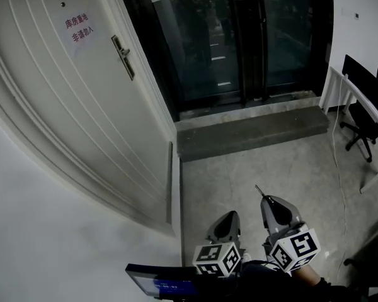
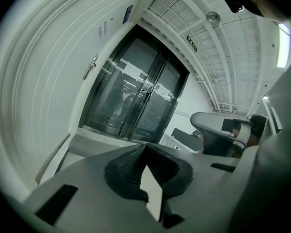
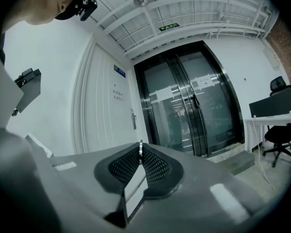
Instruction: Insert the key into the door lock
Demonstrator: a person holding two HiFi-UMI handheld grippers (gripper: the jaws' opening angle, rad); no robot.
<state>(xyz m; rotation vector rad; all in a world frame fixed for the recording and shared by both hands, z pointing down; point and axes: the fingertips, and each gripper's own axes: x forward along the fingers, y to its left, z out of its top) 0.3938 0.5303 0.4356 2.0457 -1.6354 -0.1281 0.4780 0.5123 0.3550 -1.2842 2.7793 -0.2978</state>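
This is an office building's entrance hall. Tall glass double doors (image 1: 239, 43) stand at the far side under a green exit sign (image 3: 168, 27). On the left is a white panelled door (image 1: 69, 106) with a lever handle (image 1: 123, 56) and a paper notice (image 1: 79, 29). At the far right a white tabletop (image 3: 271, 117) carries a monitor (image 3: 271, 106), with a swivel chair (image 3: 279, 135) beside it on the bare concrete floor (image 1: 271, 175).

Key (image 3: 141, 149) mostly hidden between fingers (image 3: 157, 168)

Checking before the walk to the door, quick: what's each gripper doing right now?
Left gripper: shut, nothing between its jaws.
Right gripper: shut on the key, its tip sticking out ahead.
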